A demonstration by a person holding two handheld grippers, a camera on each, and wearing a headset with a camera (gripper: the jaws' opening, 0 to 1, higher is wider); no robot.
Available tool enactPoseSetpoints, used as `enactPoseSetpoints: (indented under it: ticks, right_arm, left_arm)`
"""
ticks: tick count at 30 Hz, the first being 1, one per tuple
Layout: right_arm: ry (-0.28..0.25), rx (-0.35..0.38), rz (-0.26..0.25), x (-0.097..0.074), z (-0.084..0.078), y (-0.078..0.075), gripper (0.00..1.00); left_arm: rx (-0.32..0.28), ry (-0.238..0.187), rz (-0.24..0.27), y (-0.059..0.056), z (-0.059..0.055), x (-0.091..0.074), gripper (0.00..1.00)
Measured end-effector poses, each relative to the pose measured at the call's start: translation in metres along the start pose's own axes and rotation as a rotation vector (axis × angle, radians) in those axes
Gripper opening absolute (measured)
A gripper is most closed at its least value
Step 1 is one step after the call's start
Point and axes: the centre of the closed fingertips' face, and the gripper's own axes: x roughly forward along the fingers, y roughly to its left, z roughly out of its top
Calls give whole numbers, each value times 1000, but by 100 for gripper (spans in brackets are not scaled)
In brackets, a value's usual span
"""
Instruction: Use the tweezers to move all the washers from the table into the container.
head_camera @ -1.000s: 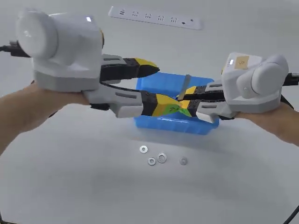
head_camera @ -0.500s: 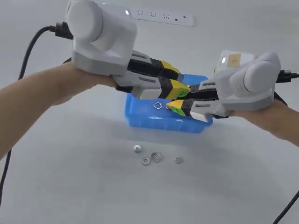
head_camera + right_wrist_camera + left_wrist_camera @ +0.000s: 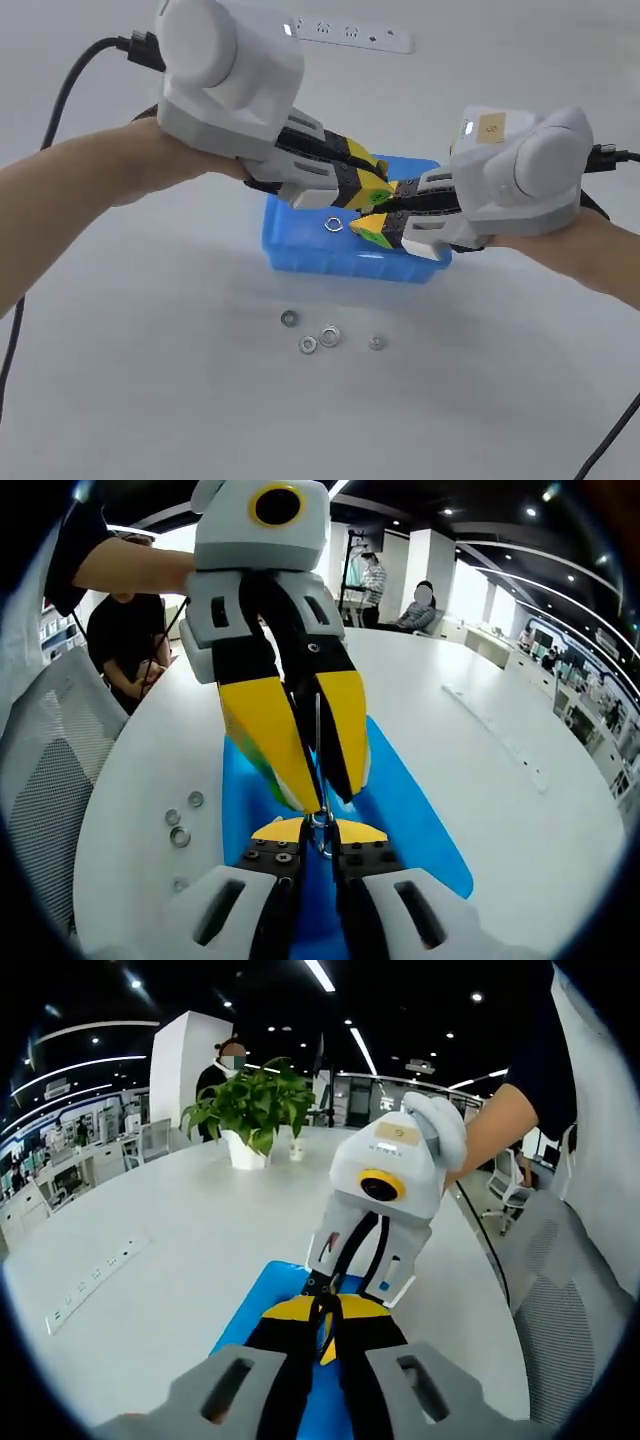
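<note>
Several washers (image 3: 308,345) lie loose on the white table in front of the blue container (image 3: 300,255); the right gripper view has them (image 3: 180,836) at the left. Above the container the two grippers meet tip to tip. My right gripper (image 3: 362,228) is shut on the thin metal tweezers (image 3: 318,730). My left gripper (image 3: 378,190) comes in from the left, and its yellow jaws (image 3: 320,800) are closed around the same tweezers. One washer (image 3: 333,224) shows just under the tips; I cannot tell whether it lies in the container or hangs from the tweezers.
A white power strip (image 3: 350,35) lies at the table's far edge. A black cable (image 3: 60,110) trails from the left gripper. In the left gripper view, a potted plant (image 3: 250,1110) stands on the far side of the table, with a person behind it.
My left gripper's jaws, spread open a second ago, have closed on the tweezers by the right gripper's tips. The tweezers no longer stick up in the head view.
</note>
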Motion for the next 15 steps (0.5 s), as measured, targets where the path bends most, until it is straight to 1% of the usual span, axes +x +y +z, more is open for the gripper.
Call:
enactPoseSetpoints:
  ticks: [6,8,9,15]
  right_arm:
    - [0,-21,-6,-1,4,-1,11]
    - [1,-25,-7,-2,4,-1,11]
    - [1,-28,-8,-2,5,-1,11]
    - [8,-44,-12,-4,5,0,12]
  left_arm:
    - [62,-7,17,0,3,-5,7]
    - [68,-4,17,1,4,-5,7]
    - [81,-3,20,1,4,-5,7]
    - [106,2,22,-1,5,-7,7]
